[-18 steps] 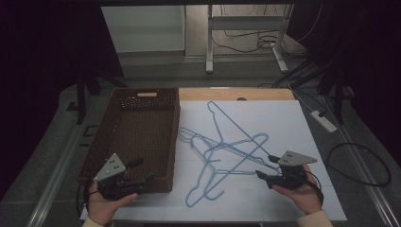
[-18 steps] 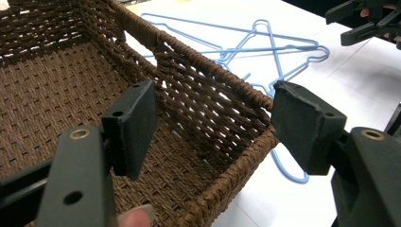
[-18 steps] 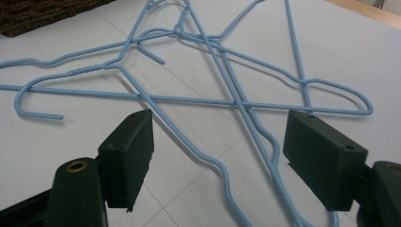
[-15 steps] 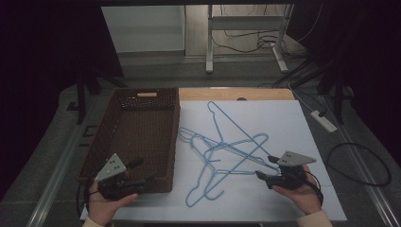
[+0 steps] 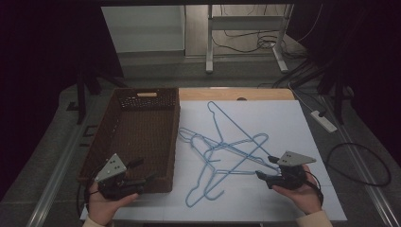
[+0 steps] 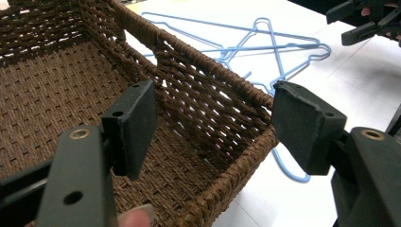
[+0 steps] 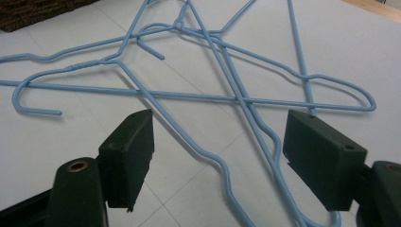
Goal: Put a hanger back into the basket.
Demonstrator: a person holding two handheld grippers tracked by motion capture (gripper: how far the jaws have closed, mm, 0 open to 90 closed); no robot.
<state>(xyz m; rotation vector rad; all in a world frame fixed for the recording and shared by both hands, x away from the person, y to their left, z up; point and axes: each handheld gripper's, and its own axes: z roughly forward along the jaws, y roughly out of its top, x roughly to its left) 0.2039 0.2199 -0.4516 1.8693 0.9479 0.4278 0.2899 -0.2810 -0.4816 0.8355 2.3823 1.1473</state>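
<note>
Right gripper [image 7: 217, 161] fingers apart, empty, just short of the blue wire hangers [image 5: 227, 151] tangled on the white bench [image 5: 307, 123]. Left gripper [image 6: 213, 127] fingers apart at the wicker basket [image 5: 142, 132] corner. Hangers judged light, springy, slick, interlocked; grip one straight bar.

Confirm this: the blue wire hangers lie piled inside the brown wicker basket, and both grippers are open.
Not quite. The blue wire hangers lie on the white table beside the brown wicker basket, as the high view shows. The left gripper and right gripper are open.

High view looks down from above — both gripper views sit close, sharing the blue hangers [image 5: 222, 151]
</note>
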